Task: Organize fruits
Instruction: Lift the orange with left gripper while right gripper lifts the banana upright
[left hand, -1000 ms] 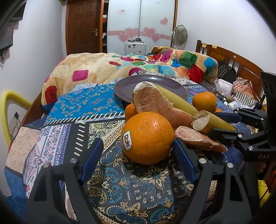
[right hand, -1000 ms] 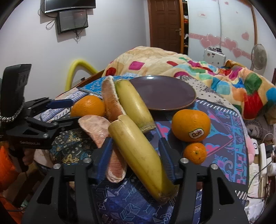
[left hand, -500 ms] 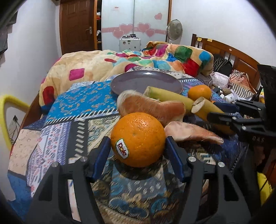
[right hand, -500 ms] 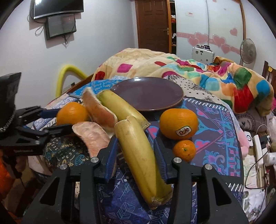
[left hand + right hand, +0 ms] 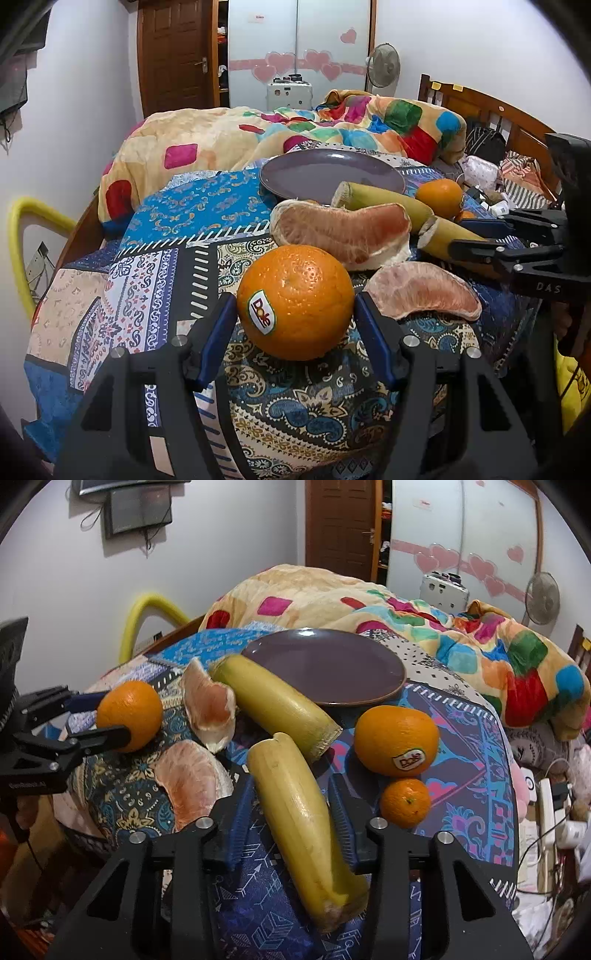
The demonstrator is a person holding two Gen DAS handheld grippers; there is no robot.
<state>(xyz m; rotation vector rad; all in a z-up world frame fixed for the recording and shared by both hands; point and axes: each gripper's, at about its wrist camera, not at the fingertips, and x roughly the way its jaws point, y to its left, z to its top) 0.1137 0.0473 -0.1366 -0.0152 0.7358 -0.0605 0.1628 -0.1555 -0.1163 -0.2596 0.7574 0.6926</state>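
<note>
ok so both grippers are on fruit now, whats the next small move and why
Probably lift both straight up a little. The left gripper is shut on the stickered orange. The right gripper, whose jaws have just been closing, looks shut on the near banana piece. The purple plate behind is empty.

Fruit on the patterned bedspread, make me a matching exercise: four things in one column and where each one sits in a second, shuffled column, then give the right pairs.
Things:
1. Orange with sticker
2. Near yellow stalk piece
3. Purple plate
4. Small mandarin

Places:
A. Bare, behind all the fruit
B. Between the fingers of the left tool
C. In front of the second stickered orange
D. Between the fingers of the right tool

Pairs: 1-B, 2-D, 3-A, 4-C
</note>
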